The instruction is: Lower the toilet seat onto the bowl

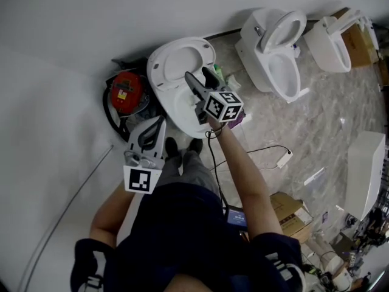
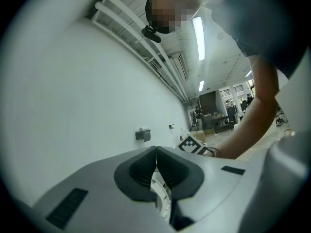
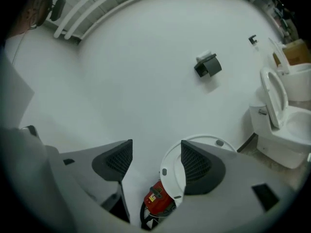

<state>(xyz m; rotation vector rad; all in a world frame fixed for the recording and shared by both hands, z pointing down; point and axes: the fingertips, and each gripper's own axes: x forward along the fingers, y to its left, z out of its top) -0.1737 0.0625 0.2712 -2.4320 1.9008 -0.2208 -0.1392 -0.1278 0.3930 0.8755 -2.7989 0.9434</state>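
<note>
Straight ahead of the person, a plain white wall (image 1: 55, 90) meets a grey marbled floor (image 1: 328, 126). Against the wall stands a white ceramic toilet bowl (image 1: 182, 117). Its white oval plastic toilet seat (image 1: 159, 62) is raised upright towards the wall, not down on the bowl.

The right gripper (image 1: 197, 75) reaches out over the bowl at the end of an outstretched arm. In the right gripper view its jaws stand wide apart and clamp nothing. The seat's (image 3: 170, 174) curved edge rises in the gap, close by the right-hand jaw, though contact cannot be made out.

The left gripper (image 1: 159, 123) hangs low by the person's side, apart from the toilet. In the left gripper view its ribbed dark pads (image 2: 146, 171) are pressed together with nothing between them.

A red canister machine with a black hose (image 1: 126, 92) sits on the floor just beside the bowl, against the wall.
</note>
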